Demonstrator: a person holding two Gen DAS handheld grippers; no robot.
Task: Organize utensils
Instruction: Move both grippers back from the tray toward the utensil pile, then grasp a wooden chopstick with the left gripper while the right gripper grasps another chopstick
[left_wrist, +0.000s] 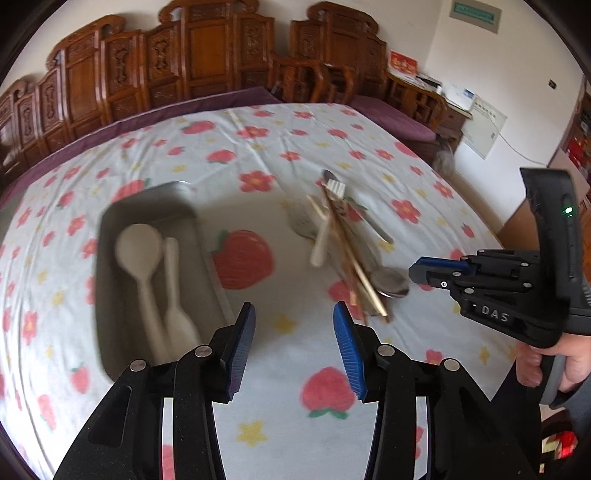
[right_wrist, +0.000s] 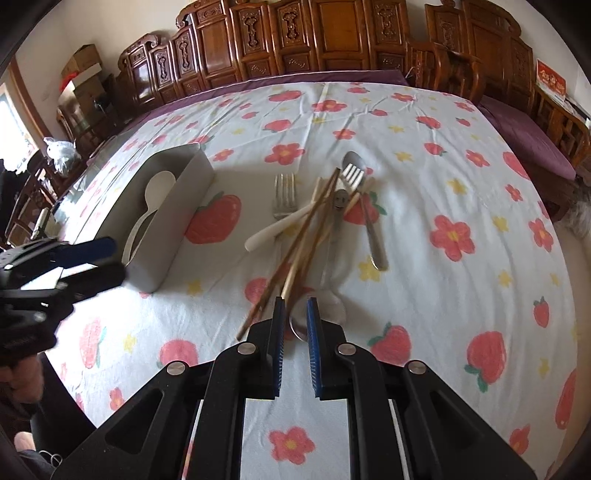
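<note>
Right gripper (right_wrist: 295, 314), jaws narrow and empty, hovers above chopsticks (right_wrist: 295, 254); left gripper (left_wrist: 294, 325) half-open, empty. Advise widening, then pinching one chopstick clear of the spoon.

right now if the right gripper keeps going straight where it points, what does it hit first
Probably the metal spoon's bowl, which lies just past the right gripper, beside the chopsticks; depth is unclear.
</note>
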